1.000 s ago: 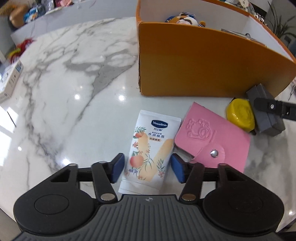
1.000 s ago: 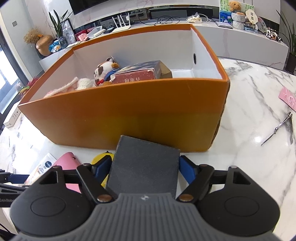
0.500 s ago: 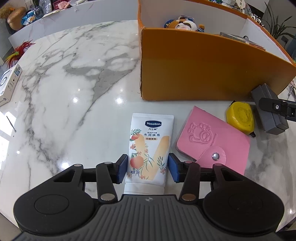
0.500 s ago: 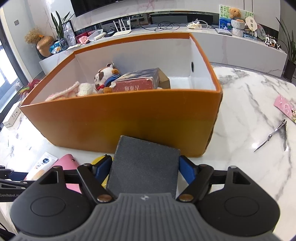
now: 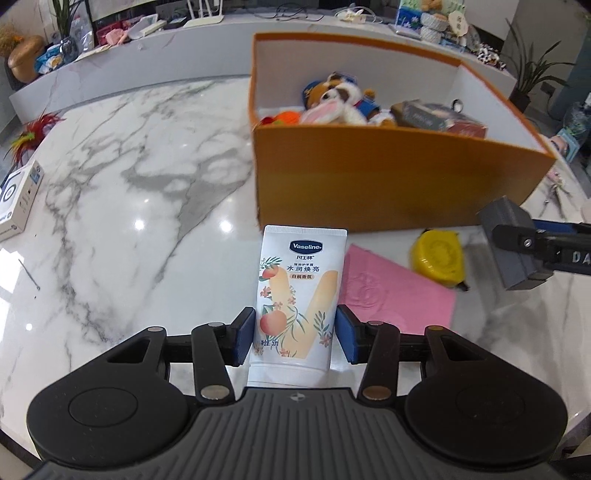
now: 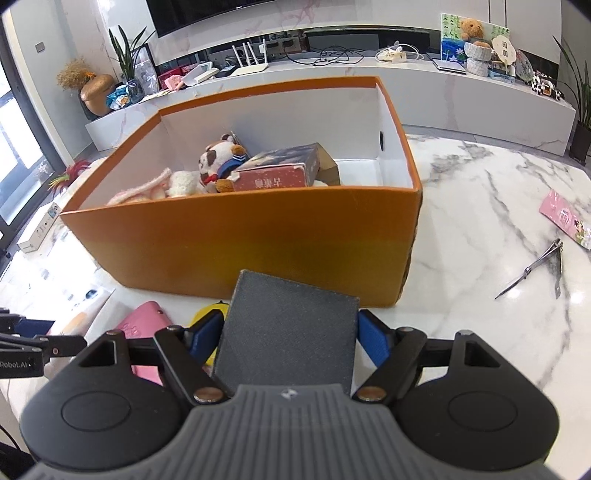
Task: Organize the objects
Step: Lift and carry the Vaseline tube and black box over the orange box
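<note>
Only in the right wrist view are nail clippers point(image 6: 532, 267) seen on the worktop point(image 6: 480, 206). The hand cream tube point(image 5: 295, 295) is clamped by the left claw point(image 5: 294, 334); the grey box point(image 6: 288, 332) by the right claw point(image 6: 290, 336), before the orange box point(image 6: 258, 240).

A home living room: a wall television point(image 6: 207, 11), potted plants point(image 6: 125, 55) and a cluttered marble media console point(image 6: 424, 85).
</note>
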